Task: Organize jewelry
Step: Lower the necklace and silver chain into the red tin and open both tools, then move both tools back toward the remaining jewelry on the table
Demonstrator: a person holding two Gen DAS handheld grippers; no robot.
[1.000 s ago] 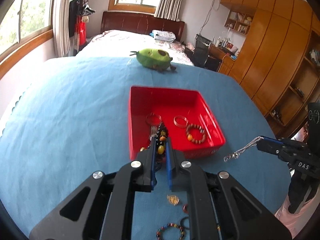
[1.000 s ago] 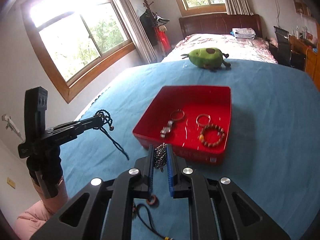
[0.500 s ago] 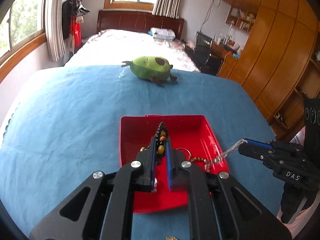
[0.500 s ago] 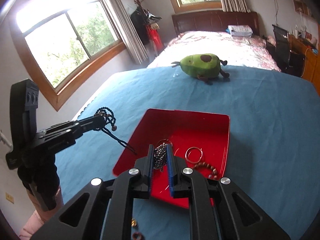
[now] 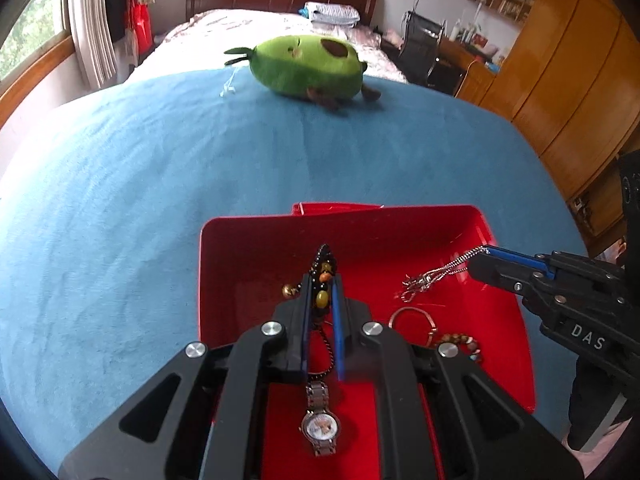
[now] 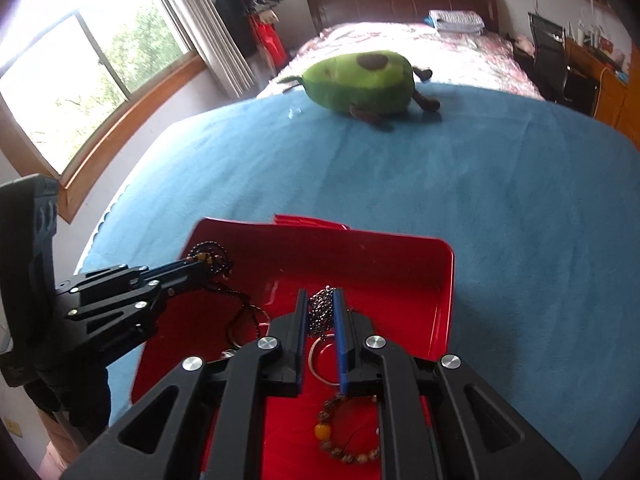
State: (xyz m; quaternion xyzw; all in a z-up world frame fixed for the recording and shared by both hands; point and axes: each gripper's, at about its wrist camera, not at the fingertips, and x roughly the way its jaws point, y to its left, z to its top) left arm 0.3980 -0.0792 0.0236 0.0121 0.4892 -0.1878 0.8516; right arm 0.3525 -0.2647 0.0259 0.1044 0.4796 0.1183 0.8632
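Note:
A red tray (image 5: 256, 248) (image 6: 416, 264) lies on the blue cloth. My left gripper (image 5: 321, 292) is shut on a dark beaded necklace (image 5: 322, 276) with amber beads, held over the tray's left half; it also shows in the right wrist view (image 6: 208, 258). My right gripper (image 6: 321, 312) is shut on a silver chain (image 6: 320, 308), held over the tray's right half, and the chain dangles in the left wrist view (image 5: 436, 274). In the tray lie a wristwatch (image 5: 320, 424), a metal ring (image 5: 412, 320) and a brown bead bracelet (image 6: 344, 436).
A green avocado plush toy (image 5: 304, 66) (image 6: 360, 78) lies at the far edge of the blue cloth (image 5: 120, 200). A bed, a window on the left and wooden cabinets (image 5: 568, 80) on the right stand behind.
Both grippers have moved forward from in front of the tray to over it, carrying the beaded necklace and the silver chain. The loose pieces on the cloth have dropped out of view.

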